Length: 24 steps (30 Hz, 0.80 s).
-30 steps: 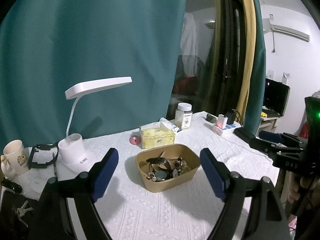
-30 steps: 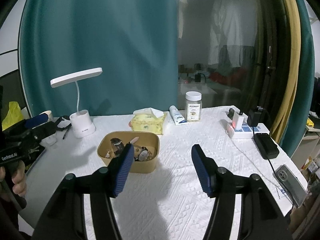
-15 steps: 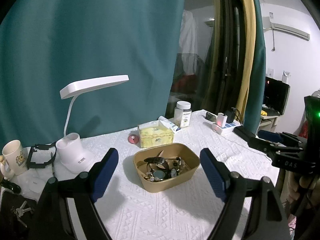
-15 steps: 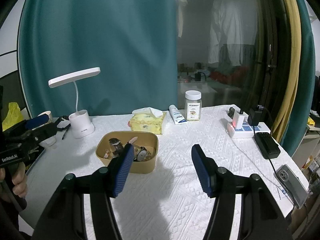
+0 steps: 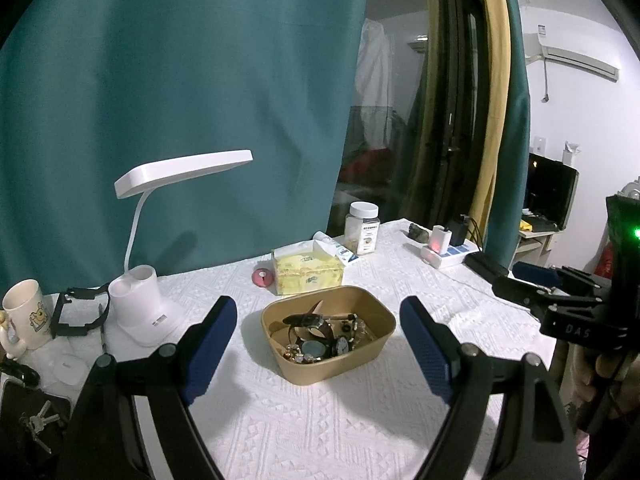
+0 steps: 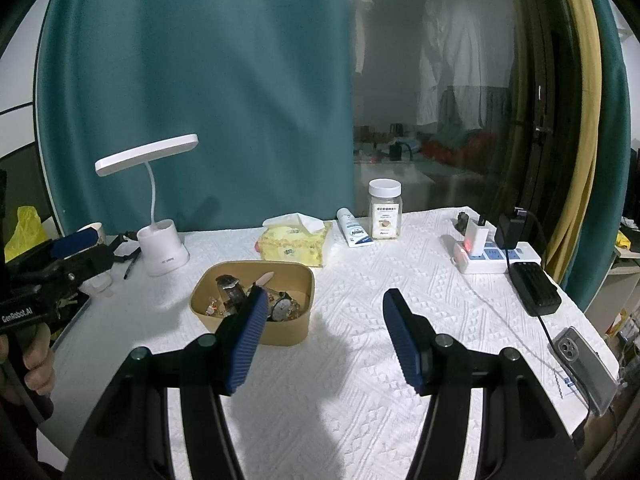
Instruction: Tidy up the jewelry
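- Tan oval tray (image 5: 372, 354) on the white textured tabletop (image 5: 320, 420); in the left wrist view its long axis runs from lower left to upper right, and in the right wrist view (image 6: 280, 326) it runs nearly left to right.
- Jewelry (image 5: 320, 334) heaped inside the tray: several wristwatches, dials up, with small beaded pieces at the near end; one pale strap tip (image 6: 265, 279) points up and to the right over the far rim.
- Left gripper (image 5: 318, 346): fingers (image 5: 208, 344) spread wide and grasping nothing, held above the tabletop, the tray framed between them.
- Right gripper (image 6: 323, 338): fingers (image 6: 404, 340) likewise released and empty; its left finger overlaps the tray's near rim in view, whether touching cannot be told.
- Behind the tray: yellow tissue pack (image 5: 308, 270), toothpaste tube (image 6: 352, 232), white-capped jar (image 6: 385, 210); white desk lamp (image 5: 144, 296) to the left, power strip (image 6: 494, 256) to the right.
- Against the frames one second earlier: the tray sits slightly farther left and lower in both views, so both cameras have shifted a little; finger spread is unchanged and the tray's contents lie as before.
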Available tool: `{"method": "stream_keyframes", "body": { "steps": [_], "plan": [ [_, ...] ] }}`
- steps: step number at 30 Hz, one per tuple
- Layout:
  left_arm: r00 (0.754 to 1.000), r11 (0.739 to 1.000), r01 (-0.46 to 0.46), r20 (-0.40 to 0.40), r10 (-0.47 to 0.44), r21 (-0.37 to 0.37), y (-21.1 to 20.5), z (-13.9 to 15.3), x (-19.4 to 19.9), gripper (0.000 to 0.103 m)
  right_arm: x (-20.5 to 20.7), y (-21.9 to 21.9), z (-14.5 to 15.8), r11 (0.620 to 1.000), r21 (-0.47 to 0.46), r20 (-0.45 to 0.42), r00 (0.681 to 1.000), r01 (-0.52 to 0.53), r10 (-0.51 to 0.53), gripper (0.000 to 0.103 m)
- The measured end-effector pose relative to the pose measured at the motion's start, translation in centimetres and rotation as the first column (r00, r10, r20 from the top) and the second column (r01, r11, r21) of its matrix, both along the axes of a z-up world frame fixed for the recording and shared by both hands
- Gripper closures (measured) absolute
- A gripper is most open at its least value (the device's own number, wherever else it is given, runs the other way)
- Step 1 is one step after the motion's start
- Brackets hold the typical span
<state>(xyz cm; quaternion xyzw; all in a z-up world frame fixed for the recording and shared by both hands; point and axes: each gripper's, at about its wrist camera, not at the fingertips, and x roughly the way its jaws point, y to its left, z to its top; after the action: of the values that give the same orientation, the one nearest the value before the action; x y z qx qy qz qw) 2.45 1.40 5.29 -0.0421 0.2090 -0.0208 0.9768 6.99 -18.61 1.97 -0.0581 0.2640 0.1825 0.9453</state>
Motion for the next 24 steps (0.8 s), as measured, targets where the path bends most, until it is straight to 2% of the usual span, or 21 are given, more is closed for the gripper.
{"method": "stream_keyframes", "body": {
  "steps": [24],
  "plan": [
    [1.000,1.000,0.003,0.000,-0.003,0.004,-0.46,0.21,-0.37,0.019,-0.33,-0.61,0.26,1.000,0.009,0.000,1.000,0.005,-0.005,0.046]
  ]
}}
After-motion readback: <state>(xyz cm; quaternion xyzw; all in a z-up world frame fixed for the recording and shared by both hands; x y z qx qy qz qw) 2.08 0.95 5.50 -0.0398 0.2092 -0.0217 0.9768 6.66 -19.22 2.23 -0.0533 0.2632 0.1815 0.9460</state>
